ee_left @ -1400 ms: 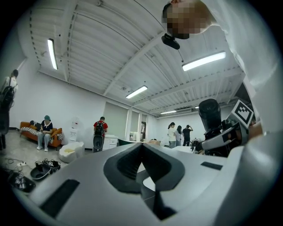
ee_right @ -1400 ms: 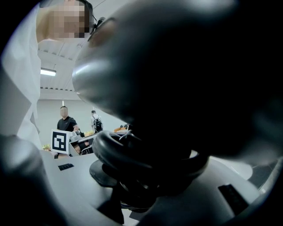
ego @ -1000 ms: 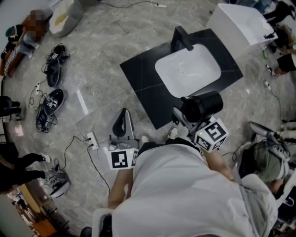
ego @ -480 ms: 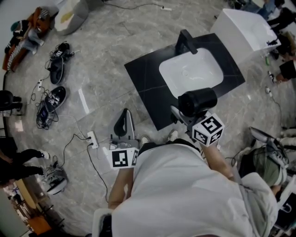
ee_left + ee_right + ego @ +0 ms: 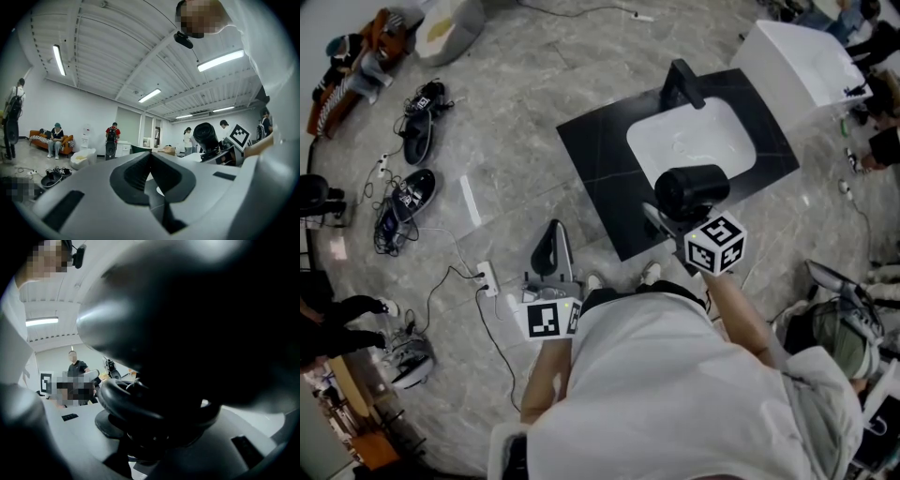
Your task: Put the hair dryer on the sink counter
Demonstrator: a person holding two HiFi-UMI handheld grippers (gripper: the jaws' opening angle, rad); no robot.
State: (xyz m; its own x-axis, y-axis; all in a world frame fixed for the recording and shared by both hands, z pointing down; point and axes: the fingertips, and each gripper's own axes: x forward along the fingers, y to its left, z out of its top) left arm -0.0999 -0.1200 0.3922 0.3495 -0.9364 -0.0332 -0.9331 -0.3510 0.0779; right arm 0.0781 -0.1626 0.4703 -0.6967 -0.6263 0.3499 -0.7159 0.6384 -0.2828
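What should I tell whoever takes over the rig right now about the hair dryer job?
Right gripper: shut on the black hair dryer, held in the air over what looks like the near edge of the sink counter, by the white basin.
Left gripper: jaws together, empty, over the floor left of the counter.
Done: dryer picked up and brought to the counter.
Left: lower it onto bare counter, open the jaws, pull back.
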